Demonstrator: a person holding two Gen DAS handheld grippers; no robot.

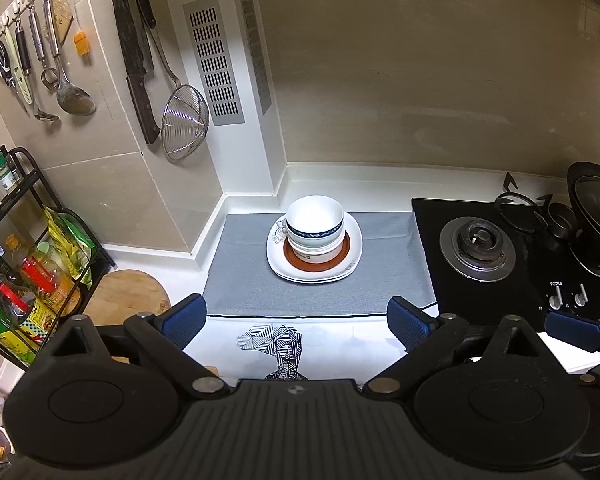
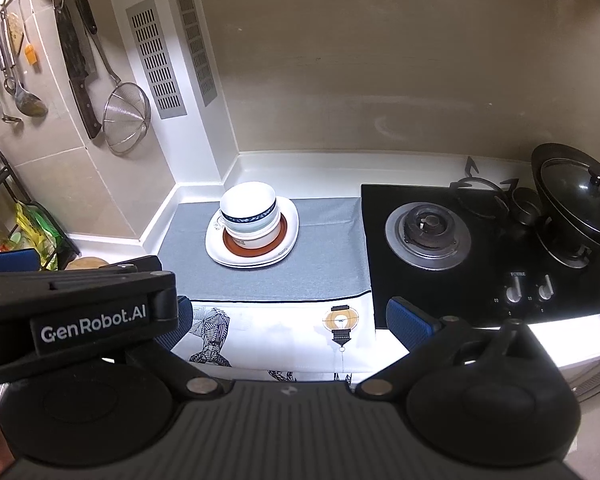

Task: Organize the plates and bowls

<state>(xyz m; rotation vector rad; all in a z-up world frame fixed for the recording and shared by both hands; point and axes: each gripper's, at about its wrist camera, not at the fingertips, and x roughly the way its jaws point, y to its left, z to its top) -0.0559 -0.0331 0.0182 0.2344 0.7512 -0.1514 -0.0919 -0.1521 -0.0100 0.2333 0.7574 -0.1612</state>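
Note:
A stack of dishes stands on the grey mat [image 1: 244,280] at the back of the counter. White square plates [image 1: 352,264] lie at the bottom, a brown-rimmed plate [image 1: 342,254] on them, and stacked bowls on top, the uppermost a white bowl with a blue band [image 1: 315,220]. The same stack shows in the right wrist view [image 2: 252,224]. My left gripper [image 1: 298,322] is open and empty, well in front of the stack. My right gripper [image 2: 288,326] is open and empty, also short of the stack, to the left gripper's right.
A gas hob [image 1: 476,244] with a lidded wok [image 2: 580,196] is on the right. A black rack of bottles [image 1: 24,272] and a wooden board [image 1: 128,292] are on the left. Knives, ladles and a strainer [image 1: 184,120] hang on the wall. A patterned cloth [image 2: 280,336] covers the front counter.

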